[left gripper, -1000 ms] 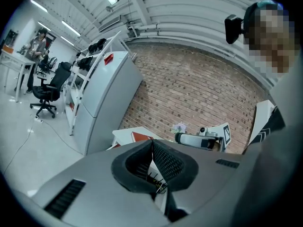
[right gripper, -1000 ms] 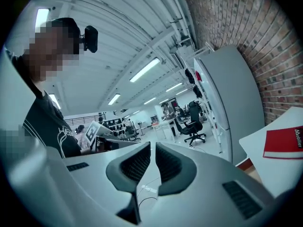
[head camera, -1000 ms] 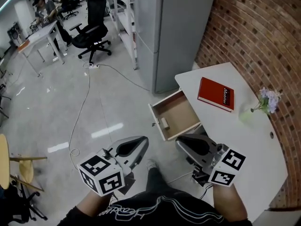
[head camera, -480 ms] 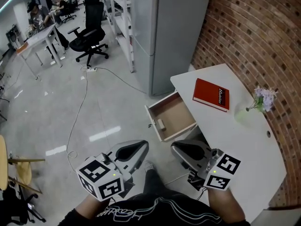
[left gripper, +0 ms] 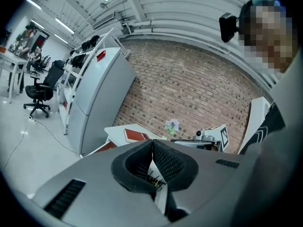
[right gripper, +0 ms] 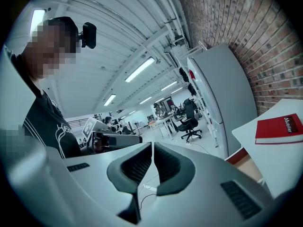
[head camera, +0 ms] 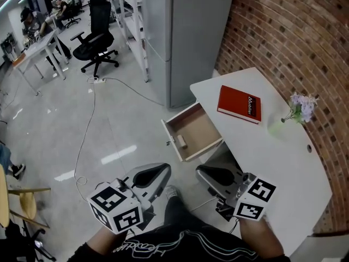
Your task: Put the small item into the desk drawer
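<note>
Your small item (head camera: 180, 141) lies inside the open drawer (head camera: 203, 129), close to its front panel and resting on the drawer floor. It has kept that spot over the last second. What has changed is your own stance. The table (head camera: 272, 157), with the red book (head camera: 239, 103) and the flower vase (head camera: 297, 109) on it, has slid up and to the left in the head view. That reads as you drawing back from the drawer. Your right tongs (head camera: 218, 174) have closed the last little way and now sit pressed together on nothing. Your left tongs (head camera: 152, 173) are likewise pressed together and empty, as the left gripper view shows pad against pad. Both of the 2 are held low in front of your body, well apart from the drawer and from the item. Judging from this, the placing itself looks finished: the item is where the task wants it and neither hand carries anything. The 1 thing left open is the drawer, which still stands pulled out from the table. The task sentence does not ask you to shut it, so pushing it in would be your call.
</note>
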Available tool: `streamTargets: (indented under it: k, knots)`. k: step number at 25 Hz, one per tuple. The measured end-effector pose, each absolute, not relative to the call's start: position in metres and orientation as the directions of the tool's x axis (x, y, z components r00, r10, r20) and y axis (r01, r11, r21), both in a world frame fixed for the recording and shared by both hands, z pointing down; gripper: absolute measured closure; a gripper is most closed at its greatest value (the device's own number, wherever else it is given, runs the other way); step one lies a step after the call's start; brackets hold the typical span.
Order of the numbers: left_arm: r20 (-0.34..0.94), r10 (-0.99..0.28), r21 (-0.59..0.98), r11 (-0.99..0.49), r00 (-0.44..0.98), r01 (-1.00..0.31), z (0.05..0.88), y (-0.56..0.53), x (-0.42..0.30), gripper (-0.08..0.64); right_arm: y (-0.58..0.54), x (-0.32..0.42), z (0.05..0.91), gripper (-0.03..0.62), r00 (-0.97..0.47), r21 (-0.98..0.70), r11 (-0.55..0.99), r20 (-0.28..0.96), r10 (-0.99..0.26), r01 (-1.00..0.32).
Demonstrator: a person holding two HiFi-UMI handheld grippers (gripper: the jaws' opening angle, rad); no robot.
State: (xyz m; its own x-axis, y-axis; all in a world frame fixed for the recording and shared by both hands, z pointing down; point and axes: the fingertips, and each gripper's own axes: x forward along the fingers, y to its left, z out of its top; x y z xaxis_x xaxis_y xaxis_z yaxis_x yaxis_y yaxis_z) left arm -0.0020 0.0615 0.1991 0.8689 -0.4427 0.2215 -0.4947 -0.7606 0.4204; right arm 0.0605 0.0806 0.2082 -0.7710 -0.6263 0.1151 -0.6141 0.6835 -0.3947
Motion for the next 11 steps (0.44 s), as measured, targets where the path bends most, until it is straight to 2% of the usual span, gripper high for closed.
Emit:
streamTargets:
  k: [11]
  knots:
    - [0.244, -0.404, 0.438, -0.765, 0.882, -0.472, 0.214, 0.065, 0.011, 0.538, 0.089, 0.074, 0.224, 0.543, -0.74, -0.435, 0.631, 0.136, -0.659, -0.642]
